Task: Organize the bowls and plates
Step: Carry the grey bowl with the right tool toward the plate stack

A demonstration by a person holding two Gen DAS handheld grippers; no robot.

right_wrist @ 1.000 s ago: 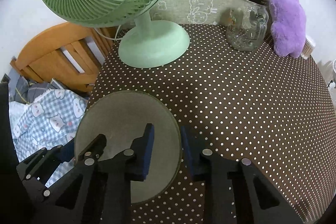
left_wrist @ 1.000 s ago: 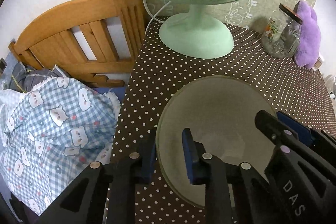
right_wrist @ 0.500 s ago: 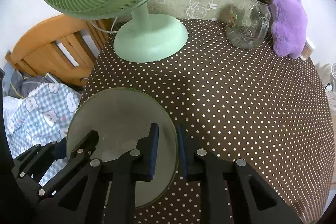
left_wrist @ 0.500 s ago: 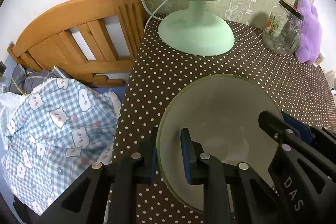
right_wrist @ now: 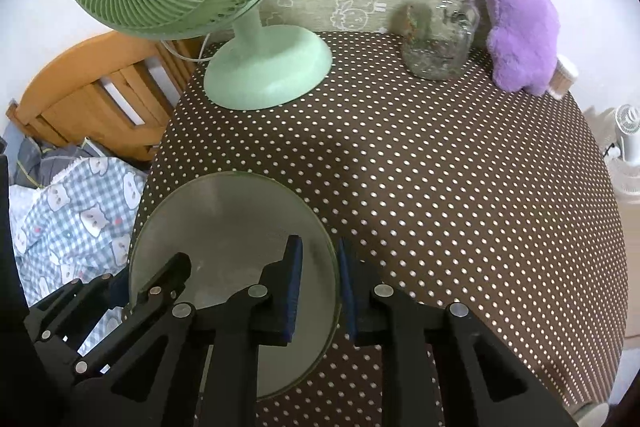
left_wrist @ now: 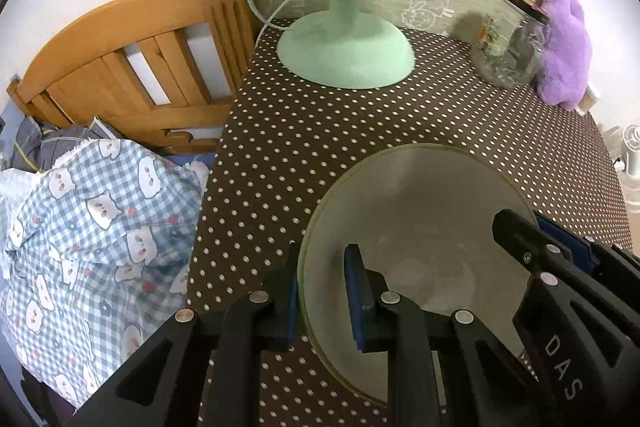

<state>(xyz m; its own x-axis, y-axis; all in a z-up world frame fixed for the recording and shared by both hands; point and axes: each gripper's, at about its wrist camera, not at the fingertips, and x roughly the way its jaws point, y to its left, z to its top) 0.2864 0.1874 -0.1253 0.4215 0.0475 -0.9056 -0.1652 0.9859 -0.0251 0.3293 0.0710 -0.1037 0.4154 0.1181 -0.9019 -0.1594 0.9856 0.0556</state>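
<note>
Left gripper (left_wrist: 322, 297): clamped on the plate's left rim.
Right gripper (right_wrist: 318, 291): clamped on its right rim.
Plate (left_wrist: 420, 211): pale green, held between 2 grippers over the dotted tablecloth (right_wrist: 440, 167).
Fan (right_wrist: 264, 75): beyond.

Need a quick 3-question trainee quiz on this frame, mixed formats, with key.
1. True or false: the left gripper and the right gripper are each shut on the rim of the same plate.
2. What stands between the fan and the purple plush at the back of the table?
A. a bowl
B. a glass jar
C. a cup
3. Fill in: the tablecloth is brown with white ____.

Key: 1 true; 2 B, the jar; 3 dots.
</note>
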